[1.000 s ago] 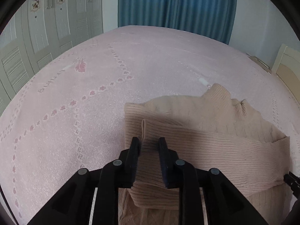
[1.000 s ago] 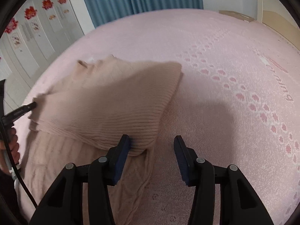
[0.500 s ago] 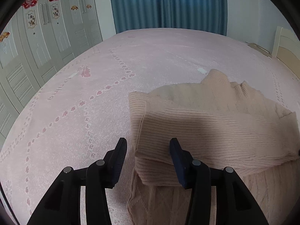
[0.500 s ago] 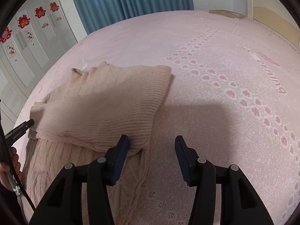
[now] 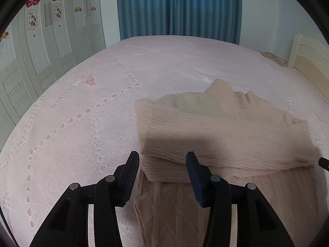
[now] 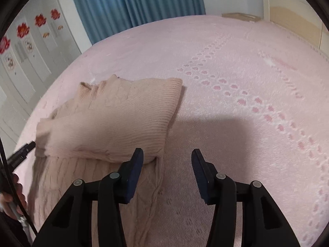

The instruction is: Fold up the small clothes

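A beige knitted sweater point(image 5: 226, 131) lies on the pink bed, its ribbed sleeves folded across the cable-knit body. It also shows in the right wrist view point(image 6: 115, 121). My left gripper point(image 5: 162, 164) is open and empty, just above the near left corner of the folded sleeve. My right gripper point(image 6: 167, 160) is open and empty, its left finger point(image 6: 135, 164) over the sweater's right edge and its right finger over bare bedspread. The left gripper's tip point(image 6: 22, 152) shows at the sweater's left side.
The pink bedspread point(image 5: 82, 123) with a heart pattern covers the bed. White wardrobe doors point(image 5: 41, 47) stand at left, a blue curtain point(image 5: 178, 8) at the back, a cream headboard point(image 5: 308, 59) at right.
My left gripper has opened and let go of the sleeve, then drawn back. The right gripper stayed open and drew back a little. The folded sleeve now rests on the sweater body.
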